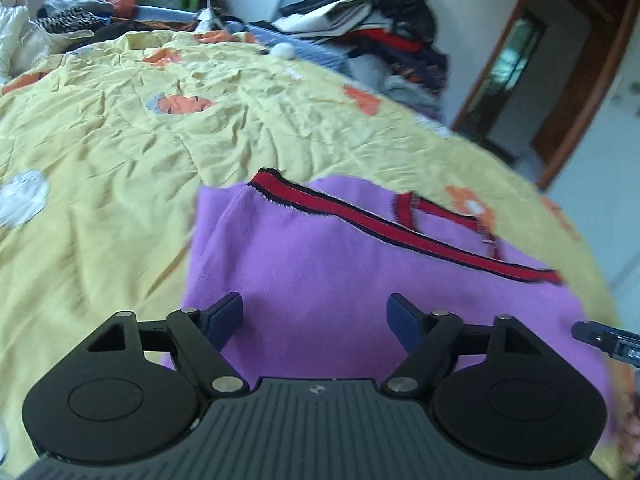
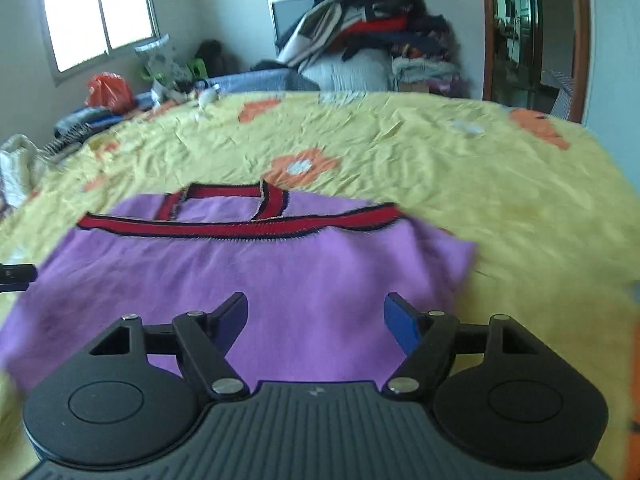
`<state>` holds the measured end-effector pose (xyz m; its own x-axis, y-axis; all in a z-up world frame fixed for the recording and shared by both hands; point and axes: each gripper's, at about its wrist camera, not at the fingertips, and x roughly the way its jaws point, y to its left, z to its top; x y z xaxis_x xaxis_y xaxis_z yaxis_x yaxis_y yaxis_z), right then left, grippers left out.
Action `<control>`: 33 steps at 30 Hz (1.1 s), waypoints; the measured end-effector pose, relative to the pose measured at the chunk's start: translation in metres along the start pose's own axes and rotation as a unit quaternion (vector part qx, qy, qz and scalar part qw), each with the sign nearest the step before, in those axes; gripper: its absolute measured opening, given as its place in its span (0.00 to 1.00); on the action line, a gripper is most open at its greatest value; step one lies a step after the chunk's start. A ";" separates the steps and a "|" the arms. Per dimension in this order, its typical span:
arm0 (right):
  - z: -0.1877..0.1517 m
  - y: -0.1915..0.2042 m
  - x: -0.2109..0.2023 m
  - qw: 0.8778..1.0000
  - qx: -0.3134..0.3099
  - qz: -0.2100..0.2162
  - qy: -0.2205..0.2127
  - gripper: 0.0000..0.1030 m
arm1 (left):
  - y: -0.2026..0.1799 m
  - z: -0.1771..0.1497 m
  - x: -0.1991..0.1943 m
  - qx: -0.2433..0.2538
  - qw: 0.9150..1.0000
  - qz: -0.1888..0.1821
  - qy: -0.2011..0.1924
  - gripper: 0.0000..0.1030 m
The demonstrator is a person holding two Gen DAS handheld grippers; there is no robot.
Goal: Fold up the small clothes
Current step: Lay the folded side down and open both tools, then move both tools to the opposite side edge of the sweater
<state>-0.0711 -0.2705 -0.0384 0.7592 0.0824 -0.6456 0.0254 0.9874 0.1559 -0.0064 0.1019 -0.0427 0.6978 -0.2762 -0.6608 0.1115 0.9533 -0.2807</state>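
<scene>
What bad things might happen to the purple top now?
Both the left gripper and the right gripper are open with nothing between the fingers, so the folded purple top lies loose and might spring open. The yellow bedsheet is wrinkly, so the top may bunch up when grabbed again.

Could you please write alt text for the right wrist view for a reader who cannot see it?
A purple garment with red, dark-edged trim lies folded on a yellow bedspread, beyond the open, empty right gripper. Piled clothes and a window fill the background.
</scene>
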 end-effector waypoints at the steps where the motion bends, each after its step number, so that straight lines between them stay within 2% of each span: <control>1: 0.003 0.003 0.016 1.000 0.001 0.003 0.010 0.73 | -0.003 0.001 0.009 0.004 1.000 0.006 0.000 0.74; 4: 0.005 0.005 0.034 1.000 -0.020 -0.012 0.010 0.73 | -0.009 0.004 0.031 0.023 0.999 0.045 -0.010 0.75; 7: 0.008 -0.002 0.038 0.999 -0.030 -0.040 0.007 0.73 | -0.008 0.007 0.040 0.035 0.997 0.065 -0.022 0.76; 10: 0.009 -0.025 0.042 0.998 -0.005 -0.059 0.005 0.73 | -0.011 0.004 0.040 0.050 0.996 0.073 -0.029 0.78; 12: 0.010 -0.032 0.040 0.999 0.014 -0.047 0.003 0.72 | -0.014 0.000 0.040 0.063 0.994 0.078 -0.037 0.79; 14: 0.012 -0.025 0.029 0.998 0.023 -0.058 -0.017 0.73 | -0.015 -0.002 0.039 0.065 0.994 0.079 -0.039 0.80; 18: 0.009 0.004 0.016 0.999 0.011 -0.022 -0.032 0.73 | -0.013 -0.001 0.039 0.055 0.995 0.072 -0.040 0.81; 21: 0.001 0.025 0.023 0.999 -0.013 -0.021 -0.028 0.73 | -0.013 -0.002 0.038 0.059 0.995 0.071 -0.041 0.81; 23: -0.003 0.028 0.033 0.999 -0.022 -0.035 -0.012 0.73 | -0.012 -0.002 0.037 0.054 0.995 0.069 -0.040 0.81; 28: -0.006 0.024 0.029 0.998 -0.014 -0.053 -0.020 0.73 | -0.013 -0.001 0.034 0.050 0.995 0.074 -0.033 0.81; 33: -0.013 0.032 0.007 0.999 -0.013 -0.035 -0.032 0.73 | -0.008 -0.006 0.011 0.020 0.998 0.058 -0.026 0.81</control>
<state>-0.0735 -0.2362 -0.0476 0.7968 0.0058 -0.6042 0.0624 0.9938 0.0919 -0.0036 0.0904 -0.0520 0.7433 -0.1590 -0.6498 0.0563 0.9828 -0.1761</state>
